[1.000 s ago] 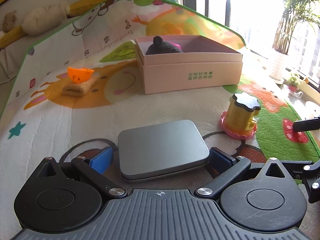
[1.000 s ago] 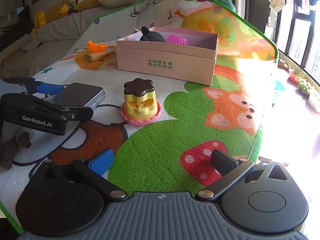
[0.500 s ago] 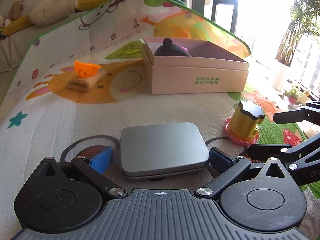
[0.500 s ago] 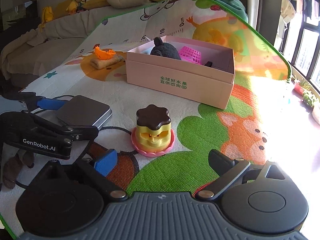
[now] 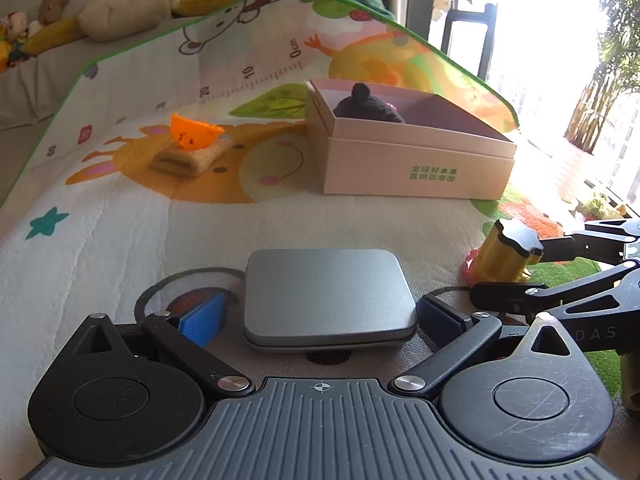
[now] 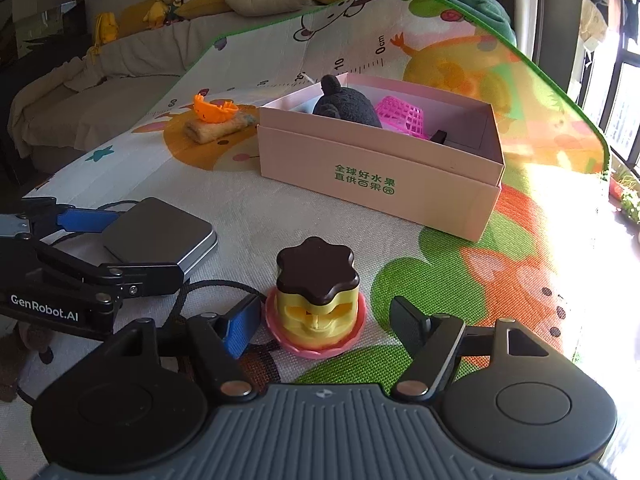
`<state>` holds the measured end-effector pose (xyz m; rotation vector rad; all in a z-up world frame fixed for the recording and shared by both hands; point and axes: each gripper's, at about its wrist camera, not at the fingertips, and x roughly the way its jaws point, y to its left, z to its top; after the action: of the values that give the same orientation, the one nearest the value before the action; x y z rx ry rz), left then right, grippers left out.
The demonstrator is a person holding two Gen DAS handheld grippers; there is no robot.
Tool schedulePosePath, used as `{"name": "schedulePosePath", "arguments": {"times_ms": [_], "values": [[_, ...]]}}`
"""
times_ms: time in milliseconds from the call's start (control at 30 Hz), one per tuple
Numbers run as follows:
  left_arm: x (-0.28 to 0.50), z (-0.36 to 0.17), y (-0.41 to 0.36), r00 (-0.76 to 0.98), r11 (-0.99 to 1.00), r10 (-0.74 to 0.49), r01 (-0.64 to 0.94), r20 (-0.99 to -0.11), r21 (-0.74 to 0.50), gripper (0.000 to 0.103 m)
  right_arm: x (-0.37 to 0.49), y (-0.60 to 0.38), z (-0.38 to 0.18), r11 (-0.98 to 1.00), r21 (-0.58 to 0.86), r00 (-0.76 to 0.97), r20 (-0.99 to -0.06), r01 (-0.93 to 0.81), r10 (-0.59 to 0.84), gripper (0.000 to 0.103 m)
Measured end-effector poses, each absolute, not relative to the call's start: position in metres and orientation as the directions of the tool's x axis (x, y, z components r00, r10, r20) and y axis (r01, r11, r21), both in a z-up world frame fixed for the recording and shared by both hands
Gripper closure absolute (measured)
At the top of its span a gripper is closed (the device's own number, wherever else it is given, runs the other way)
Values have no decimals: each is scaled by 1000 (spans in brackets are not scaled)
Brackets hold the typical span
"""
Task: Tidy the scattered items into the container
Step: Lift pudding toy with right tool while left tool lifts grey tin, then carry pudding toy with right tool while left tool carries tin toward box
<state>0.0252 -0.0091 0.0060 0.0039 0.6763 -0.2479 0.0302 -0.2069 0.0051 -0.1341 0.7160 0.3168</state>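
Note:
A flat grey tin [image 5: 328, 296] lies on the play mat between the open fingers of my left gripper [image 5: 320, 316]; the pads stand just off its sides. It also shows in the right wrist view [image 6: 160, 234]. A yellow pudding toy with a brown lid on a pink base [image 6: 316, 296] stands between the open fingers of my right gripper [image 6: 324, 320], not touched. It shows at the right in the left wrist view [image 5: 508, 252]. The pink box [image 6: 376, 176] [image 5: 416, 160] holds a dark plush [image 6: 346, 106] and a pink basket [image 6: 402, 116].
An orange toy [image 5: 194, 132] [image 6: 214, 110] rests on a rolled tan cloth [image 5: 188, 158] left of the box. A black cord [image 6: 200, 284] lies on the mat by the pudding toy. Plush toys line the sofa behind. Plants stand by the window at right.
My right gripper moved forward until the pudding toy stands between its fingers. My left gripper stayed around the grey tin, its view turning slightly right.

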Motion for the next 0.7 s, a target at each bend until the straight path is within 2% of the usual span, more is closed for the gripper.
{"name": "schedulePosePath", "arguments": {"times_ms": [133, 533, 700], "values": [[25, 6, -9, 751, 971, -226, 228, -620, -77, 0, 29, -204, 7, 934, -4, 696, -668, -358, 264, 47], [25, 5, -12, 750, 972, -209, 228, -627, -51, 0, -26, -238, 5, 966, 7, 739, -643, -259, 202, 47], [29, 6, -24, 739, 967, -182, 254, -649, 19, 0, -35, -235, 3, 971, -24, 767, -619, -237, 172, 44]]}}
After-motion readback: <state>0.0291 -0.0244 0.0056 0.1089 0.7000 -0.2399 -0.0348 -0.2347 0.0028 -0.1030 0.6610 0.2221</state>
